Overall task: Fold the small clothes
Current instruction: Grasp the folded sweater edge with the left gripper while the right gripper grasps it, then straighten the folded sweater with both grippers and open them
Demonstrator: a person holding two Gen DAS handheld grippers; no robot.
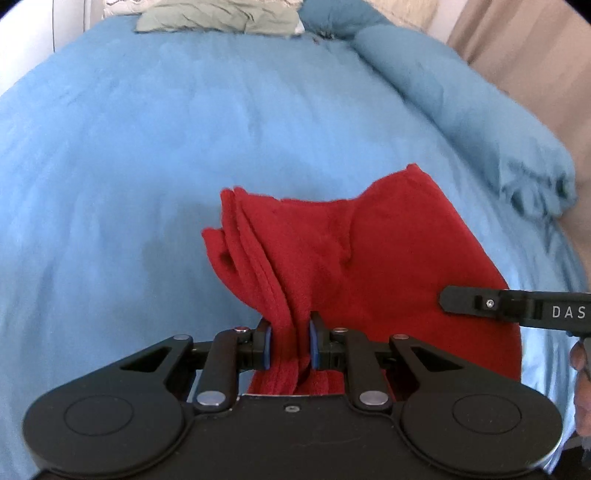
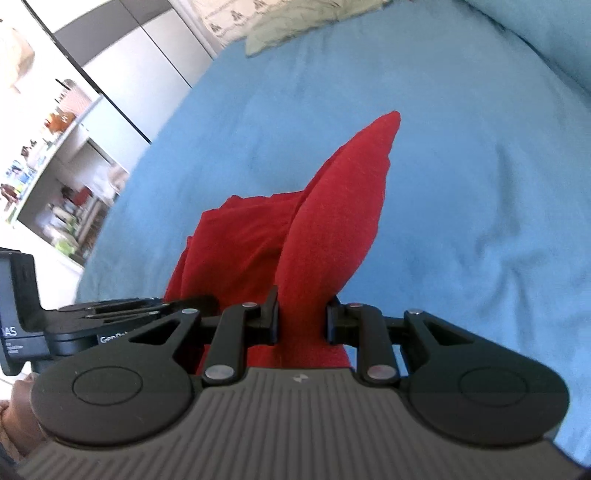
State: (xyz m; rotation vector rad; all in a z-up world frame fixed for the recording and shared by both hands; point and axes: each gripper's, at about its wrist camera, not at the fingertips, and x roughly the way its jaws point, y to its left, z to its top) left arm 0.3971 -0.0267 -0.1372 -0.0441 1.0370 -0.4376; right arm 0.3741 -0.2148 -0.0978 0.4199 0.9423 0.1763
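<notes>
A red fleece cloth point(image 1: 369, 258) hangs over the blue bed cover point(image 1: 147, 147), held up by both grippers. My left gripper point(image 1: 290, 345) is shut on several bunched layers of the cloth's left edge. My right gripper point(image 2: 302, 321) is shut on a rounded fold of the same red cloth point(image 2: 332, 229), which rises to a point ahead of it. The right gripper's body shows at the right edge of the left wrist view point(image 1: 517, 306). The left gripper's body shows at the left of the right wrist view point(image 2: 110, 317).
A pale green pillow point(image 1: 218, 16) lies at the head of the bed. A rolled blue duvet edge point(image 1: 461, 110) runs along the bed's right side. Shelves with small items point(image 2: 55, 166) and grey cupboards stand to the left of the bed.
</notes>
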